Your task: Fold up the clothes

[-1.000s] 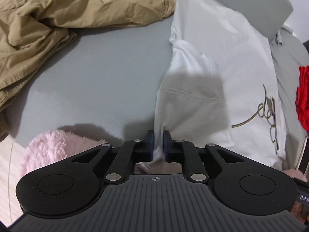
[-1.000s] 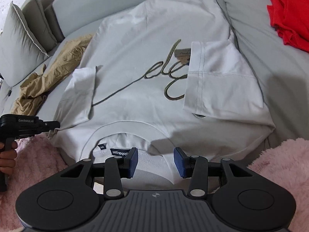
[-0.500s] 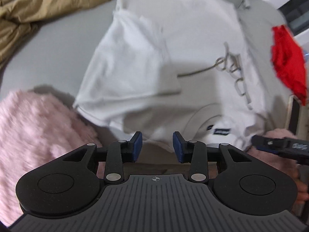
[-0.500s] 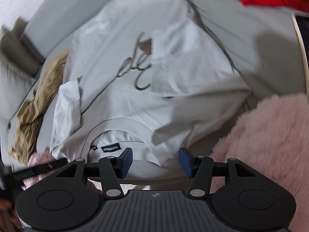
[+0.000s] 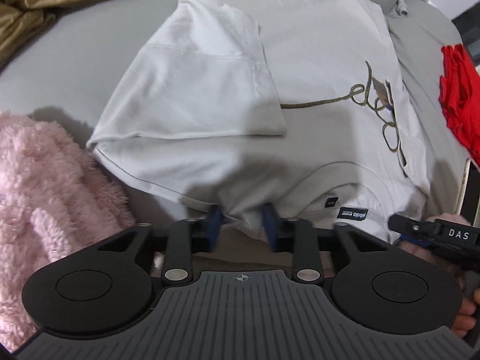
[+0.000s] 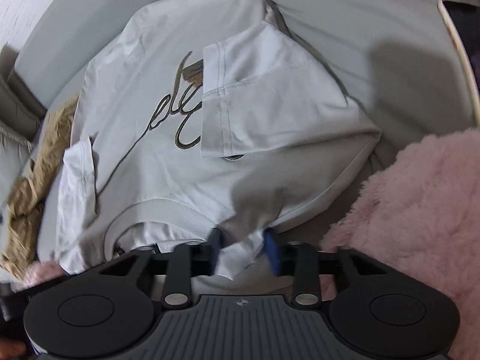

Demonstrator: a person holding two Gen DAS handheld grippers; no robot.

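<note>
A white T-shirt (image 5: 315,60) with gold script lettering lies flat on a grey sofa, both sleeves folded in over its front; it also shows in the right wrist view (image 6: 144,96). My left gripper (image 5: 241,223) is open, its blue pads on either side of the near shoulder edge left of the collar. My right gripper (image 6: 243,247) is open, its pads around the shoulder edge right of the collar. The right gripper's tip (image 5: 432,234) shows at the lower right of the left wrist view.
A tan garment (image 5: 45,0) lies crumpled at the far left of the sofa (image 5: 60,60). A red garment (image 5: 456,90) lies at the right. Pink fluffy fabric (image 5: 45,180) sits near the sofa's front edge on both sides (image 6: 420,204).
My left gripper let go of the left sleeve, now folded in, opened, and moved right to the shoulder edge. My right gripper moved right along the collar to the other shoulder.
</note>
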